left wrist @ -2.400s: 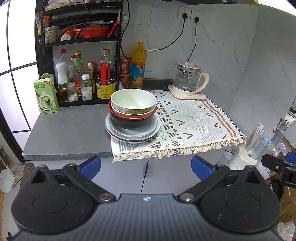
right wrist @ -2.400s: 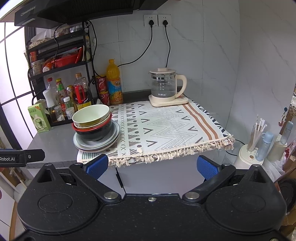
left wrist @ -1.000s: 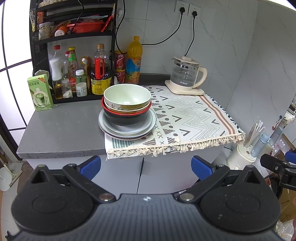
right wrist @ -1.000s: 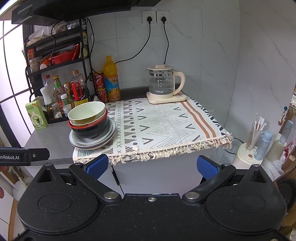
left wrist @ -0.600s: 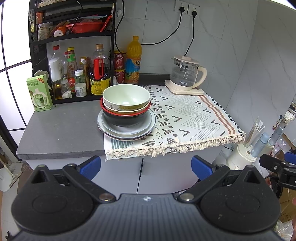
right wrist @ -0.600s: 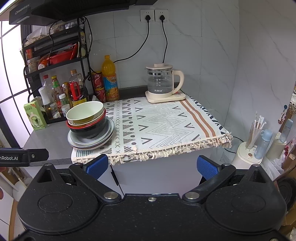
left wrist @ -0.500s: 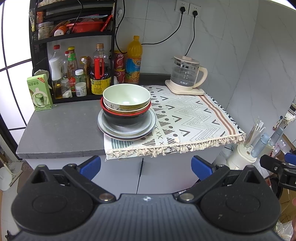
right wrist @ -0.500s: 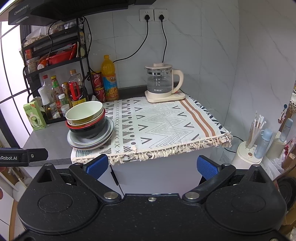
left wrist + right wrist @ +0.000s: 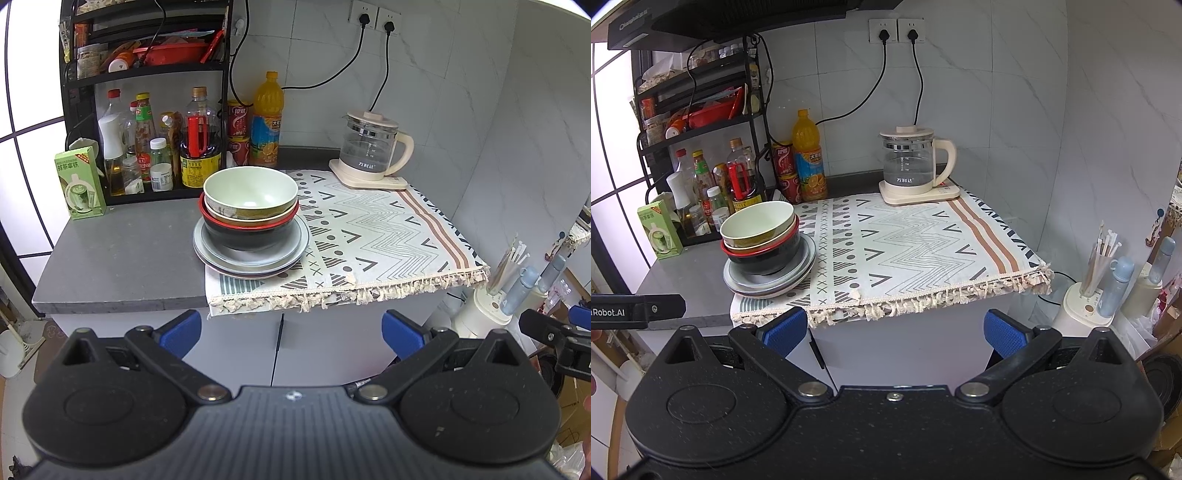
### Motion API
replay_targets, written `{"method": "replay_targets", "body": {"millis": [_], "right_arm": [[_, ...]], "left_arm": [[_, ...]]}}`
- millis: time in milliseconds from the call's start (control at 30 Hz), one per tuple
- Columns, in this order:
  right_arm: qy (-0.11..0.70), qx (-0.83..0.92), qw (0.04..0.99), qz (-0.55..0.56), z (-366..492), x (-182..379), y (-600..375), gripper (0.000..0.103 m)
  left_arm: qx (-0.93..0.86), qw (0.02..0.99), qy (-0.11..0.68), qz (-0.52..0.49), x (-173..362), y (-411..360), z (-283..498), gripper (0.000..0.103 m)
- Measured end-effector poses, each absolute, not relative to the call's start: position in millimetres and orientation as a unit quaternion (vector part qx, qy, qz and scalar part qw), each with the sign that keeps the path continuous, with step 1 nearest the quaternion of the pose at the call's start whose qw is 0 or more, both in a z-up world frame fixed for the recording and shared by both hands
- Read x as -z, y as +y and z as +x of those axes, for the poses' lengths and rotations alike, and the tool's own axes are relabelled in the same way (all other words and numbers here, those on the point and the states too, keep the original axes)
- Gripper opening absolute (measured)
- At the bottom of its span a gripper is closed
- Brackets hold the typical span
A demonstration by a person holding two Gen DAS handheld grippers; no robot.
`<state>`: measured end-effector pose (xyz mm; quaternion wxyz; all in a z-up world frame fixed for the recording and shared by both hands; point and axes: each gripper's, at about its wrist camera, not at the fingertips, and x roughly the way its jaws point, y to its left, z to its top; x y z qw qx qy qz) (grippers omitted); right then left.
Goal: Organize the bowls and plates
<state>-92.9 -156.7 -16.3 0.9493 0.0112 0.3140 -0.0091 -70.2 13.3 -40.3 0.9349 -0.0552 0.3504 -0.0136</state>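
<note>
A stack of dishes stands on the left end of the patterned cloth (image 9: 373, 236): a pale green bowl (image 9: 250, 192) on top, a black bowl with a red rim (image 9: 247, 230) under it, and grey plates (image 9: 299, 240) at the bottom. The stack also shows in the right wrist view, with the green bowl (image 9: 757, 221) on top of the plates (image 9: 801, 266). My left gripper (image 9: 291, 332) is open and empty, held back from the counter's front edge. My right gripper (image 9: 894, 332) is open and empty, also in front of the counter.
A glass kettle (image 9: 369, 151) stands at the cloth's back right. A black rack (image 9: 147, 110) with bottles, an orange juice bottle (image 9: 266, 118) and a green carton (image 9: 79, 182) line the back left. A holder with straws and bottles (image 9: 1108, 273) stands low at the right.
Both views have shifted slightly; the dish stack sits a little lower and closer than 2.4 s ago. Both grippers stay open and empty.
</note>
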Motion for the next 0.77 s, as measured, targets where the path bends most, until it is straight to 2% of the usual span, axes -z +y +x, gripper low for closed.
{"method": "replay_targets", "body": {"millis": [767], "right_arm": [[0.326, 0.003, 0.945, 0.015, -89.4, 18.8, -164.3, 0.103]], "left_arm": [[0.007, 0.932, 0.357, -0.056, 35.8, 3.0, -76.7, 0.103]]}}
